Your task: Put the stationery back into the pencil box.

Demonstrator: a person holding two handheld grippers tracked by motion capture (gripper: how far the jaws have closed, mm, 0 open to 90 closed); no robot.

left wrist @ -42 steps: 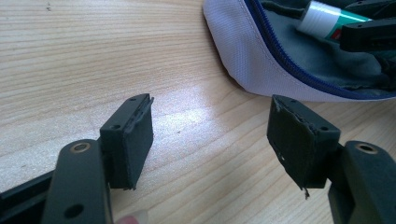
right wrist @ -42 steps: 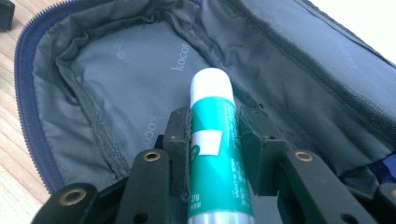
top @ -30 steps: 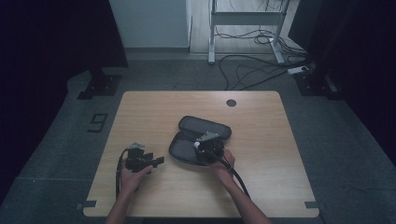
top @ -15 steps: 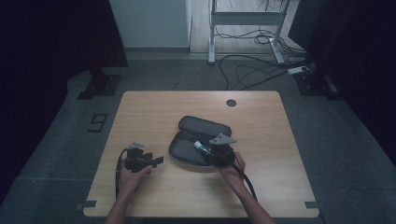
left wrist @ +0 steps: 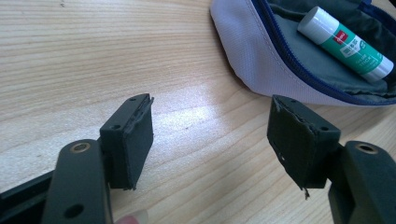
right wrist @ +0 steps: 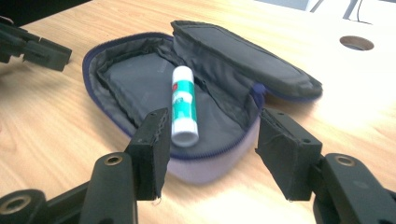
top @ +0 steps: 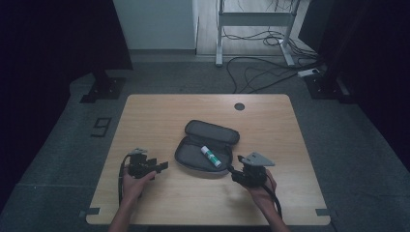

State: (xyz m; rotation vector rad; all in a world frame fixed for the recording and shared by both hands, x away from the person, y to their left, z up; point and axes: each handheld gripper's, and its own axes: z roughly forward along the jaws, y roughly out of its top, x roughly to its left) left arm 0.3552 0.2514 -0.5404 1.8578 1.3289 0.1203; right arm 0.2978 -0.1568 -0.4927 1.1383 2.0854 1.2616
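Observation:
A grey pencil case (top: 192, 151) with a blue zip lies open on the middle of the wooden table (top: 159, 116). A white and green glue stick (top: 211, 156) lies inside it, touching neither gripper. My right gripper (top: 232, 170) is just right of the case, low over the table. Its jaws have just been opening and stand apart with nothing between them. In the right gripper view the case (right wrist: 126, 88) and the glue stick (right wrist: 183, 105) lie just beyond the right gripper (right wrist: 210, 140). My left gripper (top: 163, 166) rests left of the case, open and empty, as the left gripper view (left wrist: 210, 126) confirms.
A round cable hole (top: 239, 106) sits in the table's far edge. Cables (top: 261, 72) and a metal desk frame (top: 254, 19) are on the floor beyond. Bare tabletop lies around the case on every side.
My right gripper has drawn back from over the case to its right, toward the near edge. The glue stick now lies uncovered in the case. The left gripper has stayed put.

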